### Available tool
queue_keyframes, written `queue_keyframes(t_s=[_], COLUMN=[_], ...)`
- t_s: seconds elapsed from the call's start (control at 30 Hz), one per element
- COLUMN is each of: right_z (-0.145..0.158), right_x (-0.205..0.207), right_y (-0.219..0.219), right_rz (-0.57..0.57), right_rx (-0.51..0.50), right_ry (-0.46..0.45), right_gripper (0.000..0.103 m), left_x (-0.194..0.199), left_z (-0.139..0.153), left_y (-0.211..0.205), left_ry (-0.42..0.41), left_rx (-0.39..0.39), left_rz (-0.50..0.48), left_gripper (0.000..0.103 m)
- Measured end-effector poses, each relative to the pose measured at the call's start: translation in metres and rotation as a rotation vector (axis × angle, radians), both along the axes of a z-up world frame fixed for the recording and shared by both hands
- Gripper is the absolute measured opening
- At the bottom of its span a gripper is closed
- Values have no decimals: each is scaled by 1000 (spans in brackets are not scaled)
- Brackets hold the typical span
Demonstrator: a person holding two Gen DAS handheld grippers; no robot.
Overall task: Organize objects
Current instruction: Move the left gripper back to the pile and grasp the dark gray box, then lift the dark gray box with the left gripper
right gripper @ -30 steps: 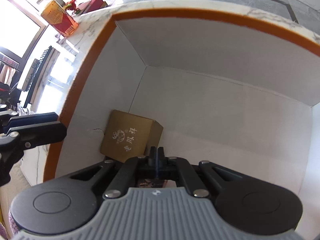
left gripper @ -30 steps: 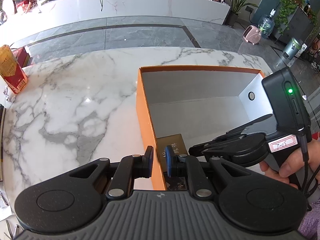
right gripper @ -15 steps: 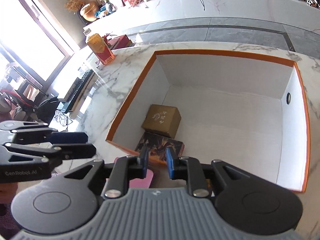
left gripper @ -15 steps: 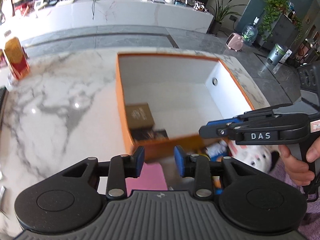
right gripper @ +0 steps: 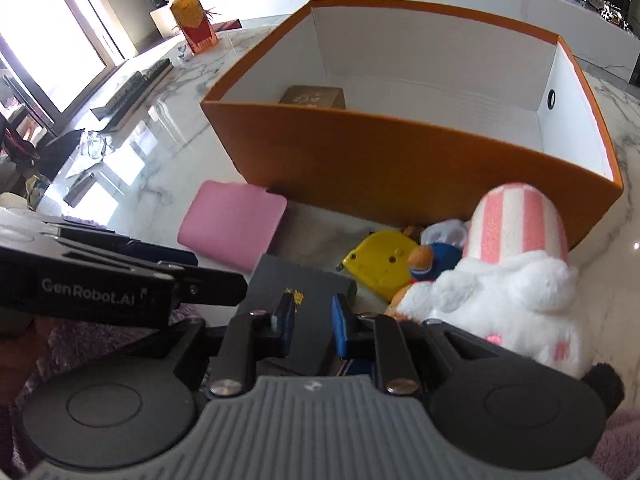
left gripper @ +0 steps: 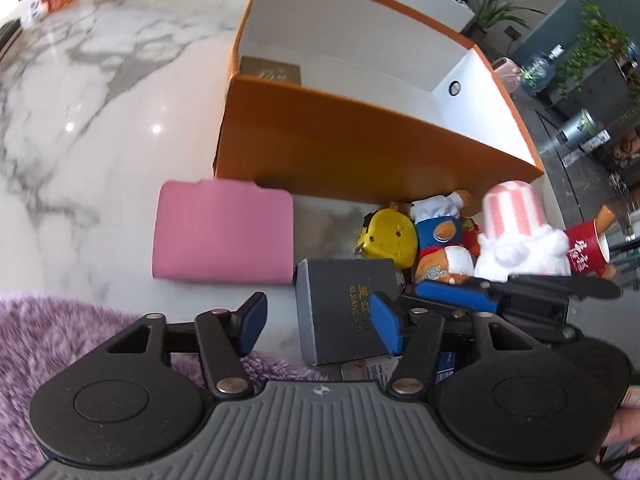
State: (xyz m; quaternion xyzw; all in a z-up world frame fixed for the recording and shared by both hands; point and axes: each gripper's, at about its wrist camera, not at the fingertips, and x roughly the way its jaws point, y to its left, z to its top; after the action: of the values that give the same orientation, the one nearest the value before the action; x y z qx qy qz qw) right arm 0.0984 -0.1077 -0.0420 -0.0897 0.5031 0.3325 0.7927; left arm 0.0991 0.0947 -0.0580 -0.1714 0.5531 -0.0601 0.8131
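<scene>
Marble tabletop (left gripper: 80, 120) lies open left of the orange box (left gripper: 360, 148); its near wall crowds a pink pad (left gripper: 222, 236), yellow tape measure (left gripper: 386, 240) and plush toys (right gripper: 508, 280). Left gripper (left gripper: 318, 322) jaws gape wide; right gripper (right gripper: 312, 320) jaws stand narrowly parted over a dark gift box (right gripper: 296, 300), gripping nothing.

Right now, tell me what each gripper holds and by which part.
Nothing is held. The left gripper and the right gripper are both open, above the dark gray box, not clamped on it.
</scene>
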Motion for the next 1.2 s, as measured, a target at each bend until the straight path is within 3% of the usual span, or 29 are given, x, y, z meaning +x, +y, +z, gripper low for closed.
queue_keyframes(t_s=[0.3,0.53,0.8,0.87,0.97,1.1,1.2], right_z=[-22,-22,-19,-17,-19,-24,-28], right_x=[-6,-5,-6,-8,-9,-11,-9], right_y=[-3,-5,-8,-9,-6,1,2], right_rz=[-13,-29,-48,-56,-43,-20,-16], right_rx=[-65,-63,-95,-111,-138,-167,-168], right_ry=[27,32,20,-2,-12,-21,-7], right_gripper=[15,14,14,14,14,14,5], left_x=[-4,3,8,8,11,12,11], left_z=[-16,-32,-43,-43,-43,-42,-36], left_y=[-7,-17,-16,-15,-12,-13,-15], left_ry=[20,73,104,107,124,143,153], left_rx=[4,22,-64,-76,-142,-144,-130], left_rz=[54,30,46,51,67,79,84], left_gripper=[76,83,87,86,68,66,58])
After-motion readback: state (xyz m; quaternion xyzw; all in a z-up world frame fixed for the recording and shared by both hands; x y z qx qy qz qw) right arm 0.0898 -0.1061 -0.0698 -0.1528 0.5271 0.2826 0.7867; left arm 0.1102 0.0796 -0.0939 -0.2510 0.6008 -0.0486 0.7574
